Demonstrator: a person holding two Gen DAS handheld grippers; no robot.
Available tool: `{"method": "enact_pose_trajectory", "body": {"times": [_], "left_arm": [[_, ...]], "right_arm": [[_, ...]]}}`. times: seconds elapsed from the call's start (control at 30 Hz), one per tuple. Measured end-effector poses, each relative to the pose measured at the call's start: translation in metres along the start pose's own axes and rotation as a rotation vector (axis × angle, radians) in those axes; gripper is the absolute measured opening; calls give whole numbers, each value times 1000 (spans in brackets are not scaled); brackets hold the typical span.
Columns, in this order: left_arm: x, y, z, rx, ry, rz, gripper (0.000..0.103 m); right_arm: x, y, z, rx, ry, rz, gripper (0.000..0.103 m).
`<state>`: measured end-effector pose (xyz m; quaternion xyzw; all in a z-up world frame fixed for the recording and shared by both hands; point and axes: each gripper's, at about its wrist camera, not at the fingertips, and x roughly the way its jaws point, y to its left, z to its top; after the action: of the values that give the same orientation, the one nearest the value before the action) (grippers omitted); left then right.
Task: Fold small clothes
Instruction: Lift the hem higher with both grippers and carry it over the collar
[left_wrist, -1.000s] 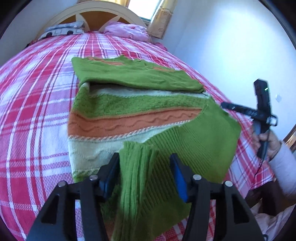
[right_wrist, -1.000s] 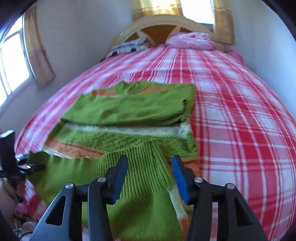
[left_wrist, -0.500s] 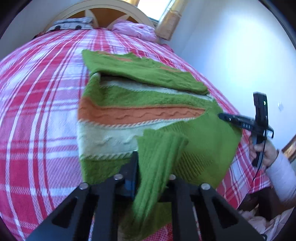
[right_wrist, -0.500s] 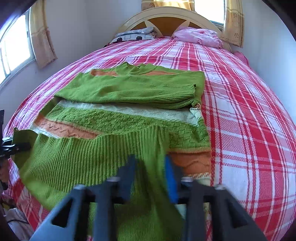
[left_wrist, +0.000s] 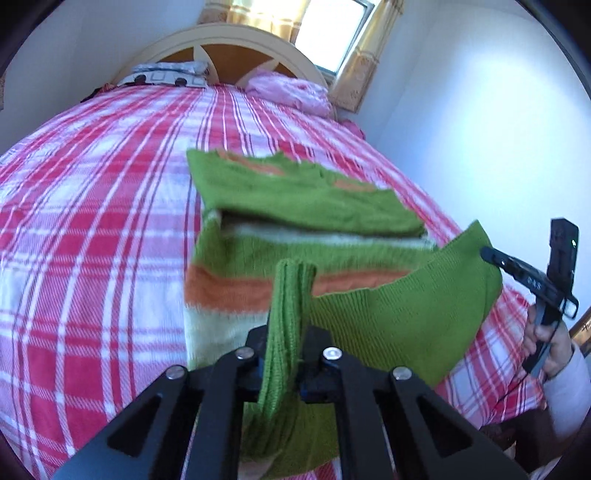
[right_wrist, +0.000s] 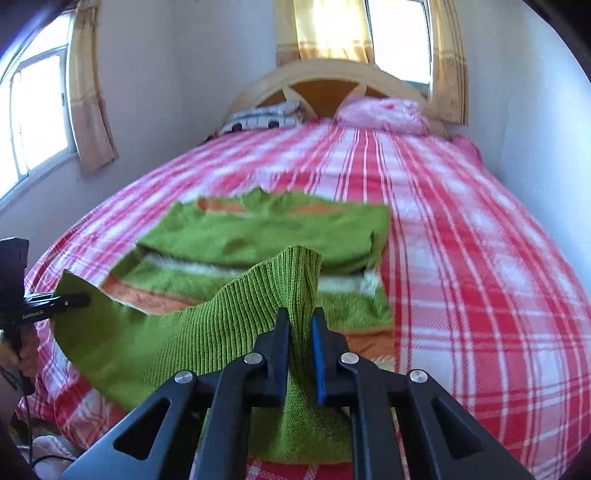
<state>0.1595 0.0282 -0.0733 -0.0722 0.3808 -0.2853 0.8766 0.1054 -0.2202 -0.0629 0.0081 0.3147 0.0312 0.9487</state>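
Observation:
A green knitted sweater (left_wrist: 306, 206) with orange and cream stripes lies on the bed, its sleeves folded across the chest. My left gripper (left_wrist: 290, 332) is shut on a bunched fold of the ribbed green hem (left_wrist: 399, 317). My right gripper (right_wrist: 300, 321) is shut on the hem's other corner (right_wrist: 207, 332). The hem hangs lifted between them, above the striped body (right_wrist: 166, 295). Each view shows the other gripper's tip at the hem's far corner: the right gripper's tip (left_wrist: 487, 253) and the left gripper's tip (right_wrist: 79, 299).
The red, pink and white plaid bedspread (left_wrist: 92, 240) spreads wide around the sweater. At the head are a pink pillow (left_wrist: 291, 92), a patterned pillow (left_wrist: 166, 74) and a curved headboard (right_wrist: 325, 81). A white wall (left_wrist: 480, 129) runs close along the bed's right side.
Both grippers went from open around the hem to shut on it. They then rose, lifting the hem off the bed, and the views tilted up toward the headboard.

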Motion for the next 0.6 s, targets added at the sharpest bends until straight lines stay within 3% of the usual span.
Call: {"method": "enact_pose_trajectory", "body": {"times": [0.3, 0.6], "left_arm": [[11, 6, 39, -47, -37, 53, 7], [36, 15, 72, -83, -35, 96, 7]], "right_arm": [[-3, 6, 28, -22, -76, -39, 10], [16, -5, 43, -2, -71, -69, 10]]}}
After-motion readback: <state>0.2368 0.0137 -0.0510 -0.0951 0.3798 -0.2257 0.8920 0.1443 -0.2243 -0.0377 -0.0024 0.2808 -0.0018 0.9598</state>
